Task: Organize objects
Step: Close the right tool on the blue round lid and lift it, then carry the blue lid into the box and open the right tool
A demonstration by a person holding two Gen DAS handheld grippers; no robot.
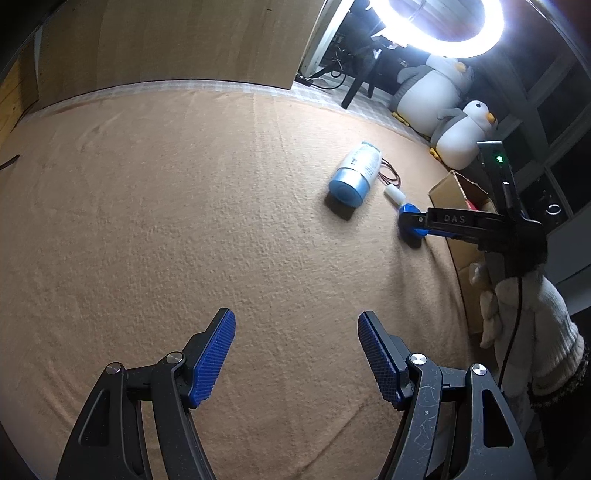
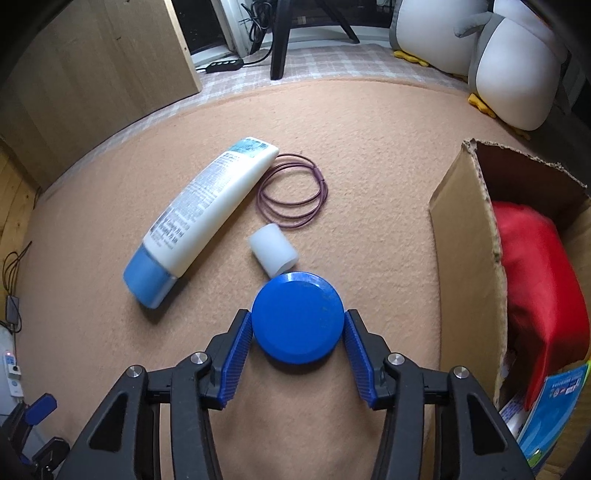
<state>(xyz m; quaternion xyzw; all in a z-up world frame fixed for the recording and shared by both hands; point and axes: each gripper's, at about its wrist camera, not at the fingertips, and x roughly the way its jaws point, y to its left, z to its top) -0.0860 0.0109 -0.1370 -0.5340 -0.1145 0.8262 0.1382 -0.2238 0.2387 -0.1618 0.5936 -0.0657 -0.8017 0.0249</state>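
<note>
A peach blanket (image 1: 184,221) covers the surface, over a checked sheet (image 2: 325,59). A wooden panel (image 1: 166,40) stands behind it. A ring light (image 1: 495,33) glares above two plush penguins (image 1: 436,92) beside dark windows (image 1: 561,122).

One tube (image 2: 207,206), one lid (image 2: 297,317), one wire coil (image 2: 293,190), one cylinder (image 2: 273,254), one box (image 2: 469,258), two penguins (image 1: 428,92).

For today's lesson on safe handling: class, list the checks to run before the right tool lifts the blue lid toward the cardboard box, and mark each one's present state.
1. Right tool brackets the blue lid: ok.
2. Pads firmly clamped: cannot tell.
3. White cylinder apart from the lid: not ok, touching.
4. Cardboard box open: ok.
5. Room beside the red item: cannot tell.
6. Left tool open, away: ok.
</note>
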